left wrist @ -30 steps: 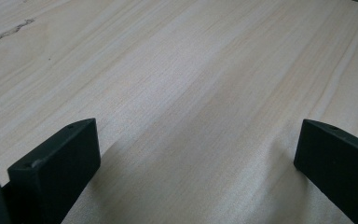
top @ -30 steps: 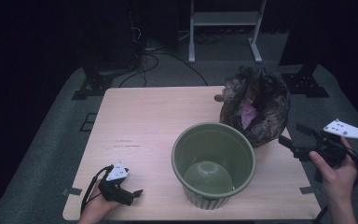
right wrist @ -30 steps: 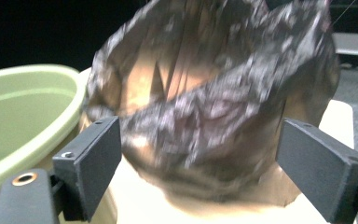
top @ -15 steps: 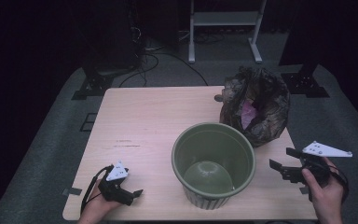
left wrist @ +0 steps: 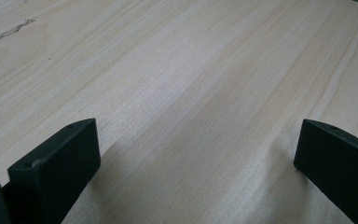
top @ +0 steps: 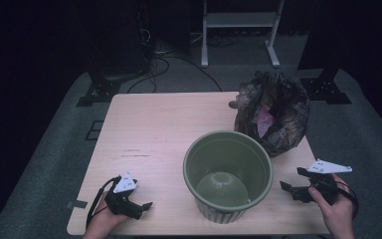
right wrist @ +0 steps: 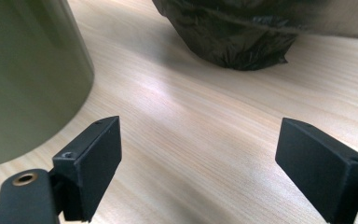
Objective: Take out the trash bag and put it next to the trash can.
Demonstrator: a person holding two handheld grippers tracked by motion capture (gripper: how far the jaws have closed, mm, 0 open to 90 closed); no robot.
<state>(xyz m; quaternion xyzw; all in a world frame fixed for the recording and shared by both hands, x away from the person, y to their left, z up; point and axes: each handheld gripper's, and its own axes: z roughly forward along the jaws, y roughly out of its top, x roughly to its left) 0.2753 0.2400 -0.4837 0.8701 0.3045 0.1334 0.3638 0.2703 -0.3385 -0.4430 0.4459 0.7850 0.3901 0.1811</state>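
Both grippers sit low at the near edge of the wooden table (top: 159,124), one at each side of a green bin (top: 227,175). At the near left corner, the left gripper (top: 142,205) rests in the person's left hand (top: 102,224), its jaws spread wide with nothing between them; in the left gripper view its own two black jaws stand far apart over bare pale wood grain. At the near right, the right gripper (top: 292,183) is held in the right hand (top: 335,211), its jaws also released and empty, pointing toward the bin's side. In the right gripper view the jaws frame bare tabletop, with the bin's smooth green wall (right wrist: 28,79) close at the left and a dark crumpled plastic bag (right wrist: 242,32) farther ahead.

From the high view, the bin stands upright near the front middle of the table, open at the top, its inside appearing empty. The bag (top: 273,112) sits just behind and to the right of the bin, near the table's right edge; its mouth is open and something pinkish shows inside. A metal stand (top: 241,30) and cables (top: 179,59) lie on the floor beyond the table.
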